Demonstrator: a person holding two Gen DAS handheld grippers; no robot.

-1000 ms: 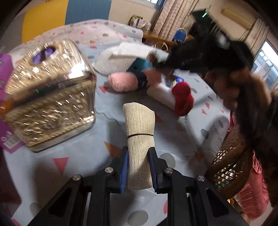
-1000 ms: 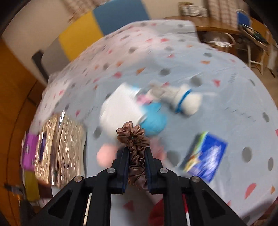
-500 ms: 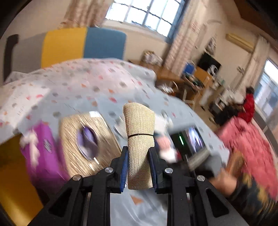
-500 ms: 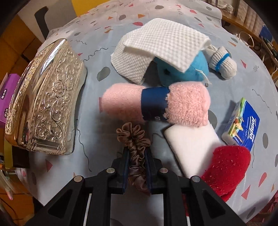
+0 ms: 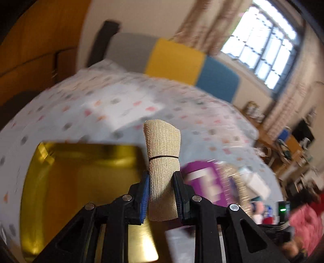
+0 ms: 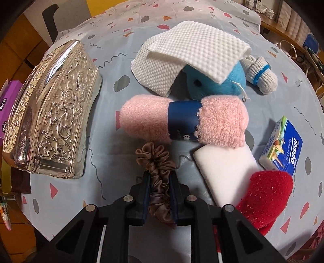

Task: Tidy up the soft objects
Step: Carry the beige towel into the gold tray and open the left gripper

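Soft objects are mostly unsorted as yet: two are in hand and the rest lie loose on the bed. The left tongs are clenched on a beige roll bound by a thin black band, and it stands up between the pads above a gold tray, whose open inside spreads below and left of the tongs and looks bare as far as the blurred view shows. A purple box sits just right of those tongs. The right tongs are clenched on a brown scrunchie, pointing steeply down at the sheet. Ahead of them lies a pink towel with a navy band; beyond it a blue plush under a white cloth, with a glove bundle to its right. Just right of the tongs are a white sponge and a red cloth, a tissue pack beyond them. A silver box stands to the left. By my reading the roll is about to be the first item stowed, the scrunchie next, and some six soft pieces remain to be gathered.
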